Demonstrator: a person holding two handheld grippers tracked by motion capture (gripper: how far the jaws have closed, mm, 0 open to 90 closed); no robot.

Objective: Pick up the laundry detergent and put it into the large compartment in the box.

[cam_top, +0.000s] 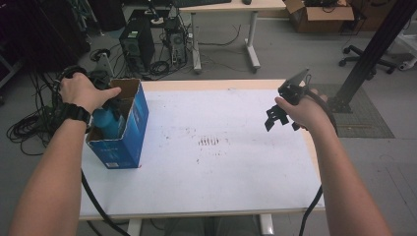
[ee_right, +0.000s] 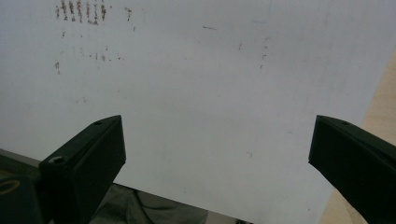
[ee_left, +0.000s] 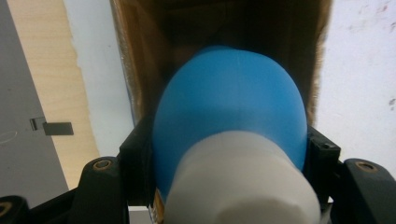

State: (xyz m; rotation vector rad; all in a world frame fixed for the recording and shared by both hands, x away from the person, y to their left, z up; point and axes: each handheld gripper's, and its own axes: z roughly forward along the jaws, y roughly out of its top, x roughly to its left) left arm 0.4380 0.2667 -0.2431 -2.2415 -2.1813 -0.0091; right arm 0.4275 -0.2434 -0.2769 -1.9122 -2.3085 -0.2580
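Observation:
A blue bottle (cam_top: 105, 121) with a white cap end (ee_left: 243, 186) hangs in the mouth of an open blue cardboard box (cam_top: 129, 132) at the table's left edge. My left gripper (cam_top: 109, 104) is shut on the bottle; in the left gripper view its black jaws press both sides of the blue body (ee_left: 229, 107), with the box's brown inside (ee_left: 154, 56) beyond it. Over the right side of the table my right gripper (cam_top: 280, 118) is held open and empty above the white sheet (ee_right: 196, 93).
The white sheet (cam_top: 216, 147) covers the wooden table (cam_top: 211, 84) and bears brown smudges (cam_top: 209, 141) near its middle. Behind the table stand computer towers (cam_top: 137, 44), cables, a desk (cam_top: 231, 7), a cardboard box (cam_top: 322, 17) and a black post (cam_top: 369, 54).

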